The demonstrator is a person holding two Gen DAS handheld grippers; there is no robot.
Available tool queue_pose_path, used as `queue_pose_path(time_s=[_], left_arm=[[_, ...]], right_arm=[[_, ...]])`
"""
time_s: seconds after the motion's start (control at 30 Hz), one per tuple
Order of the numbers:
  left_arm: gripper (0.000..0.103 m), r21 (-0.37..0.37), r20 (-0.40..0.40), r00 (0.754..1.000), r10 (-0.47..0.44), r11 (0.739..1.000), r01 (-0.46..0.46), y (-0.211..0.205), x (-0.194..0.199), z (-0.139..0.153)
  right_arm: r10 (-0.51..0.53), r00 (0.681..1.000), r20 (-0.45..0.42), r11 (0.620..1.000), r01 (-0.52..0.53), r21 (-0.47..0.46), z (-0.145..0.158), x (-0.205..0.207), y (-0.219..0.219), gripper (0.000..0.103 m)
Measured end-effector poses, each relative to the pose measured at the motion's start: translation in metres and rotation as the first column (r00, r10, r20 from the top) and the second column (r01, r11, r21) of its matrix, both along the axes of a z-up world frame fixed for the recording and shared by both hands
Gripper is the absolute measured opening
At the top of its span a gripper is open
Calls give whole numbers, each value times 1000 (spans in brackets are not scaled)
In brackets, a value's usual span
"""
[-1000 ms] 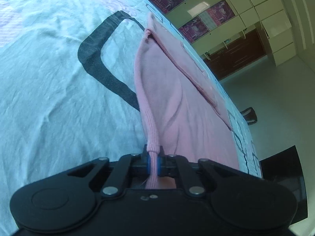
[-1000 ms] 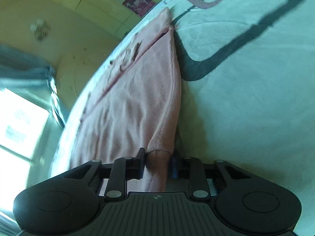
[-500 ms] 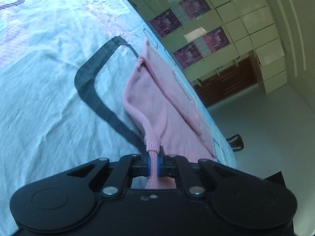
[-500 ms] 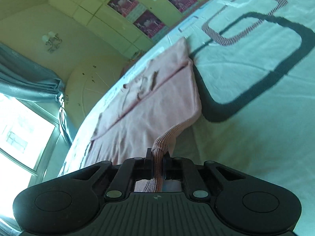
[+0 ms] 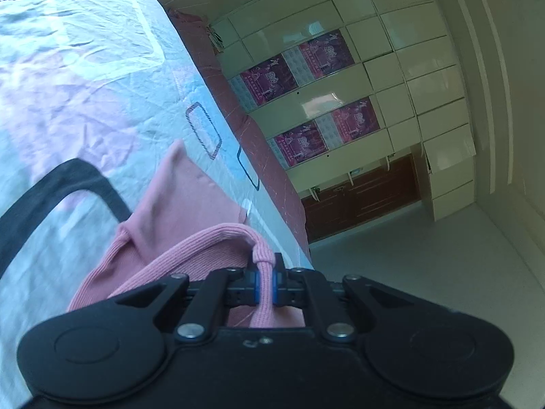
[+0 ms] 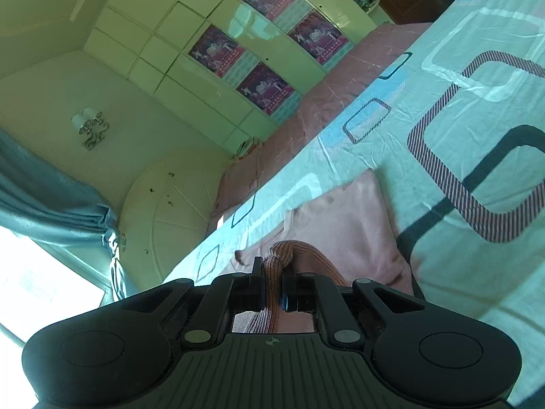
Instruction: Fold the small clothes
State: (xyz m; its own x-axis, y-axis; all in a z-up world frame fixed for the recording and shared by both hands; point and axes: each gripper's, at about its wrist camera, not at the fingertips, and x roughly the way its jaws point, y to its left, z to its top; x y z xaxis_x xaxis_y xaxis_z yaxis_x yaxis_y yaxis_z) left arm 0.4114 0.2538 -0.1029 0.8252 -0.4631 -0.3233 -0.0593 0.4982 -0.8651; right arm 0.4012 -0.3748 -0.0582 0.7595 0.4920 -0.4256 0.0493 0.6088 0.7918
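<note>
Pink garment (image 5: 190,211) lies on the bed sheet (image 5: 85,85), and its ribbed hem is lifted at two places. In the left wrist view, the left gripper (image 5: 265,277) pinches the ribbed hem between its blue pads, with the fingers pressed together on the cloth; the garment spreads from there toward 10 o'clock over the sheet. In the right wrist view, the right gripper (image 6: 272,286) also has its fingers closed on a bunch of the ribbed hem, and the rest of the garment lies toward 1 o'clock. Beyond the bed, at 12 o'clock, stands a cream wardrobe (image 6: 190,78) with purple posters (image 6: 262,85) on it.
</note>
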Motion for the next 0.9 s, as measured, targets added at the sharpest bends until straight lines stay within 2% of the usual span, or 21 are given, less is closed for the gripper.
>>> queue_pose_path(time_s=[0.2,0.3,0.37,0.4,0.43,0.47,0.5,0.53,0.57,0.6,0.67,0.73,0.77,0.83,0.9], left_arm=[[5,45,-84,996,-3,999,7,-9,95,-15],[5,61,-145,989,-4,998,13,-9,129,-31],[8,68,-158,987,-28,997,39,-8,146,-42],[13,79,-158,987,-31,996,44,-8,152,-46],[25,90,-156,987,-23,995,38,-8,155,-46],[32,93,-147,989,-13,995,27,-5,157,-47],[44,91,-134,991,-6,996,18,-2,158,-48],[58,94,-116,993,-1,995,12,0,158,-47],[66,120,-100,995,11,993,1,2,158,-43],[72,161,-90,996,19,987,-4,3,157,-40],[69,222,-99,995,-23,974,44,2,162,-37],[60,332,-125,988,-87,935,124,-7,169,-33],[58,403,-138,983,-118,900,165,-14,173,-31],[50,561,-165,972,-165,795,230,-33,180,-28],[47,681,-188,964,-188,682,266,-51,188,-27]], right_arm=[[-5,995,-99,1000,7,24,-43,95,-4,7],[4,986,-165,999,4,51,-71,132,-5,7],[27,984,-176,999,-20,45,-86,150,-4,8],[35,986,-164,999,-29,36,-90,156,-4,8],[43,987,-155,999,-40,25,-93,161,-4,8],[47,987,-151,999,-47,2,-95,166,-4,22],[42,990,-137,999,-45,-19,-95,168,-5,35],[28,993,-112,999,-33,-41,-94,168,-7,58],[8,997,-82,997,-14,-75,-92,166,-7,65],[5,998,-70,997,-11,-82,-91,166,-11,65],[10,998,-58,995,-15,-103,-90,166,-15,65],[50,998,-49,981,-58,-183,-86,165,-11,65],[73,996,-49,973,-82,-217,-85,166,-8,65],[138,989,-44,934,-145,-327,-82,169,7,65],[207,977,-50,868,-207,-450,-82,174,27,58]])
